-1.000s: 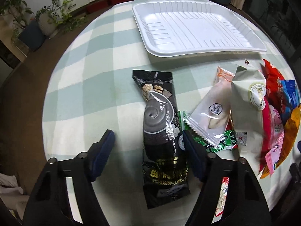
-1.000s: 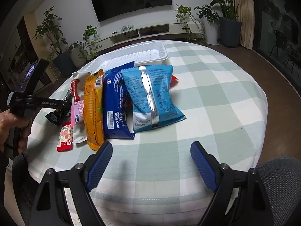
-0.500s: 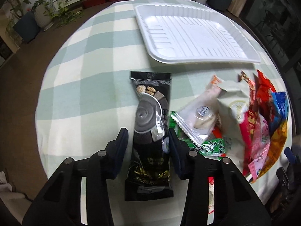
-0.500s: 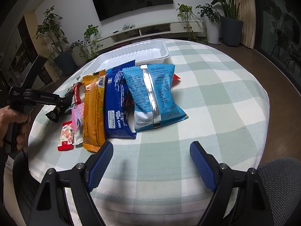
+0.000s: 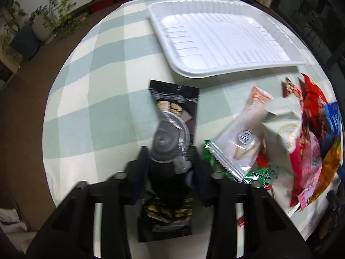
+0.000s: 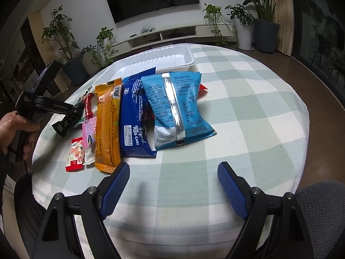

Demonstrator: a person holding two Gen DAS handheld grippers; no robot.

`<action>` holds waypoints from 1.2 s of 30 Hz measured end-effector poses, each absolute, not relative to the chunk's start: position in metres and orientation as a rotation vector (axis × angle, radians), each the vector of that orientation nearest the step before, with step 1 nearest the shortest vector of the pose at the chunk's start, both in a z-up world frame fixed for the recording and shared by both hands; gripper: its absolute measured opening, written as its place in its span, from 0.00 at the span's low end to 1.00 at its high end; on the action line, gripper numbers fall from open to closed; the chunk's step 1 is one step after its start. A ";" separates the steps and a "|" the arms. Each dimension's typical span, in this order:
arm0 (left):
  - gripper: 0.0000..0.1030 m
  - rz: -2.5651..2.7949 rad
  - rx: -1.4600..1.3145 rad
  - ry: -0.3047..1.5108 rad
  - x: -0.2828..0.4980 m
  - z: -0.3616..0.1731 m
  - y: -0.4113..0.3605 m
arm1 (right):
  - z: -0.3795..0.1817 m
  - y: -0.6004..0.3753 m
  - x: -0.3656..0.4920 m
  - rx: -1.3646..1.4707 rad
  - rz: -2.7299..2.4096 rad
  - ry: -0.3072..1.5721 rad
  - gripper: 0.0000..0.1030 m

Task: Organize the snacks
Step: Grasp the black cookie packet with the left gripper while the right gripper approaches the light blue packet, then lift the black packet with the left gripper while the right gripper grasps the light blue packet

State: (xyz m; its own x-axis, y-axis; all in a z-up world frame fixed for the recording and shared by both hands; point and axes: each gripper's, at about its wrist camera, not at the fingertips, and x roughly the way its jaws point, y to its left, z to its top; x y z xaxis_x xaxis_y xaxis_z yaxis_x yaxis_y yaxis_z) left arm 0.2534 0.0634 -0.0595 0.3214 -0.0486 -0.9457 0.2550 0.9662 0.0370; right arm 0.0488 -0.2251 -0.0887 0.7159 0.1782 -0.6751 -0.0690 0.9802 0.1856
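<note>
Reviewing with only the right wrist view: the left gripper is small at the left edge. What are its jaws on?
Observer: The left gripper has just been closing on a black snack packet; its pads press the packet's long sides.
Operator: Does the white tray hold anything? Packets hide its near part.
Observer: No, the left wrist view shows it bare.
Operator: What lies nearest the black packet?
Observer: A clear-wrapped pale pastry, lying over a green packet.

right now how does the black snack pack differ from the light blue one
The black snack pack is long and narrow; the light blue snack pack is broad. The black one sits between the left gripper fingers, whose jaws have just been closing; the blue one lies ungripped beyond the open right gripper. Both are outside the white tray.
</note>
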 end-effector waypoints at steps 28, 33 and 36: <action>0.23 -0.333 -0.183 1.089 0.119 -0.047 0.079 | -0.070 -0.234 0.126 0.035 0.182 0.821 0.76; 0.23 -0.335 -0.207 1.091 0.114 -0.050 0.078 | -0.077 -0.233 0.139 0.045 0.223 0.853 0.68; 0.23 -0.334 -0.219 1.088 0.114 -0.052 0.079 | -0.082 -0.233 0.141 0.060 0.259 0.871 0.60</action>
State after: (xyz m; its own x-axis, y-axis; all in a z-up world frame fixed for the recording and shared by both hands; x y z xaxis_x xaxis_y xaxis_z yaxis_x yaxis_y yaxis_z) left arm 0.1137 0.0788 -0.0519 0.4215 -0.3707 -0.8276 0.1577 0.9287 -0.3357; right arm 0.1412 -0.2326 -0.0820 0.6150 0.2488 -0.7483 -0.1997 0.9671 0.1574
